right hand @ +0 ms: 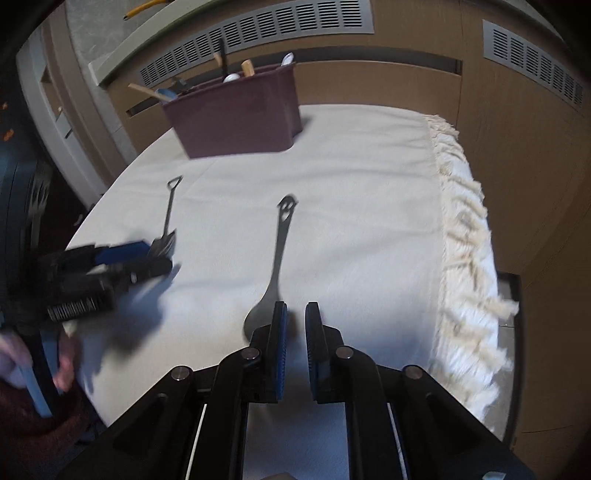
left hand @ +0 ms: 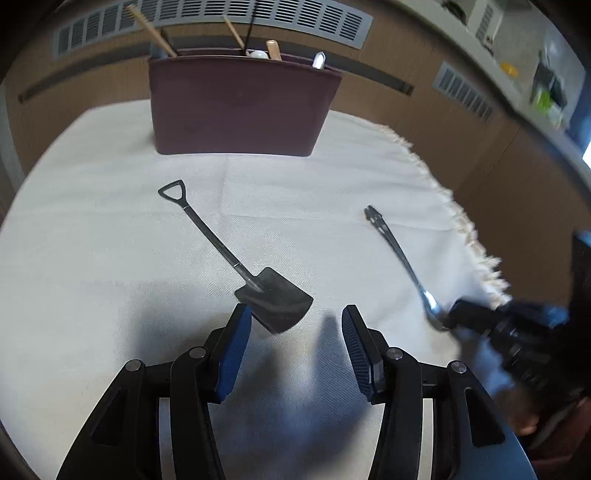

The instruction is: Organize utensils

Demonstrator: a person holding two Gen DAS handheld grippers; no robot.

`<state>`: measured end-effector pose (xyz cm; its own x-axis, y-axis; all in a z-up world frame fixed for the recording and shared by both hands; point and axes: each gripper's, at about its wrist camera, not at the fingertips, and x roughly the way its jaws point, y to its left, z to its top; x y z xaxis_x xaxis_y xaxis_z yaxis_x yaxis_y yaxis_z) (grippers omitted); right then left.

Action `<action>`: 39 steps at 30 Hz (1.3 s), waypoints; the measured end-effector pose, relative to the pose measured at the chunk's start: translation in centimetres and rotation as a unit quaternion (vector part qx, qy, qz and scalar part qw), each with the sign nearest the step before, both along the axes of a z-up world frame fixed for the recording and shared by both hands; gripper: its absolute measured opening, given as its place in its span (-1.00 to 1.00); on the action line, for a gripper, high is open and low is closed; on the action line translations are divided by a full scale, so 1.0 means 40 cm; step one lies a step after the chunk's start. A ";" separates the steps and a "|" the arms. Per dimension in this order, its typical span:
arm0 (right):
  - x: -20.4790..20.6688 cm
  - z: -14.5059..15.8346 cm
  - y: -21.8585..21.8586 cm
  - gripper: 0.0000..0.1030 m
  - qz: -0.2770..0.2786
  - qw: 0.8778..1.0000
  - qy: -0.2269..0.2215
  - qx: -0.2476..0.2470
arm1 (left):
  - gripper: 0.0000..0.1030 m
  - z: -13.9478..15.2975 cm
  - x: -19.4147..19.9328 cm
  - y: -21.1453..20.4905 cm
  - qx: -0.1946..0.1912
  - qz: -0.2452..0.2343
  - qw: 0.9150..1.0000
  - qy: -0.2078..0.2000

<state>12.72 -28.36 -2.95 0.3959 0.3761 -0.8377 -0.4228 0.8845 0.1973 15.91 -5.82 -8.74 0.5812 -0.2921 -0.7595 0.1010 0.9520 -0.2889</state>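
Utensils number two on the cloth (left hand: 110, 240), shovel-spoon (left hand: 273, 302) and spoon (right hand: 275, 258); left tool (left hand: 297, 321) spread, right tool (right hand: 295, 314) slightly parted, both empty.

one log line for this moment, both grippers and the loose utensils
left gripper: open over shovel spoon | right gripper: slightly open at spoon | caddy: behind

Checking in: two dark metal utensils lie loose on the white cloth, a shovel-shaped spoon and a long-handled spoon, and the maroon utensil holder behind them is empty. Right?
Not quite. The maroon plastic utensil holder is not empty: the left wrist view shows wooden handles and a white spoon sticking out of it. The rest holds: the black shovel-shaped spoon and the long-handled metal spoon lie loose on the white cloth.
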 end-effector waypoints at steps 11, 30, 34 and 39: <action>-0.064 -0.007 0.033 -0.78 0.009 0.999 -0.020 -0.028 | -0.01 0.066 0.194 0.045 -0.012 -0.096 0.995 -0.018; -0.067 -0.004 0.048 -0.76 0.005 1.000 0.006 -0.026 | -0.03 0.004 -0.020 0.099 0.068 -0.180 0.981 0.035; -0.070 -0.004 0.049 -0.76 0.007 1.000 0.002 -0.028 | -0.03 0.014 0.022 0.011 0.115 -0.197 0.974 -0.008; -0.076 -0.004 0.043 -0.76 0.005 1.000 0.000 -0.023 | -0.03 -0.013 0.116 -0.050 0.148 -0.205 0.967 0.006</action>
